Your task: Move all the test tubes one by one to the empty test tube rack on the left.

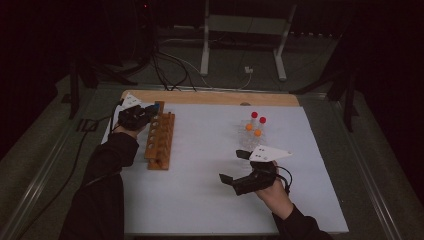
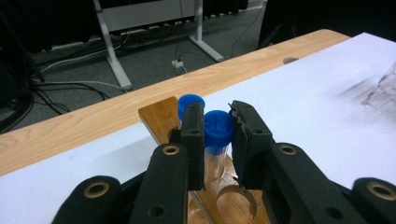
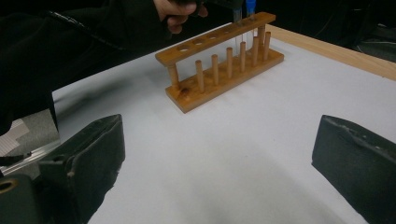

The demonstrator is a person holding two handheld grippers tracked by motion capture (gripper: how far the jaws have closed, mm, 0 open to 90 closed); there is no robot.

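Observation:
A wooden test-tube rack (image 1: 160, 141) stands at the left of the white mat (image 1: 210, 200). My left gripper (image 1: 151, 111) is over the rack's far end, shut on a clear tube with a blue cap (image 2: 218, 128). The tube's lower part reaches down toward a hole of the rack (image 2: 161, 116). A second blue-capped tube (image 2: 190, 103) sits in the rack just behind it. My right gripper (image 1: 233, 166) hovers over the mat at the front right, open, with nothing between its jaws. In the right gripper view the right gripper (image 3: 219, 163) faces the rack (image 3: 219, 60).
A clear holder (image 1: 254, 131) with red- and orange-capped tubes stands at the mat's right, just beyond the right gripper. The wooden table edge (image 1: 210, 97) runs along the far side. White stand legs and cables lie on the floor behind.

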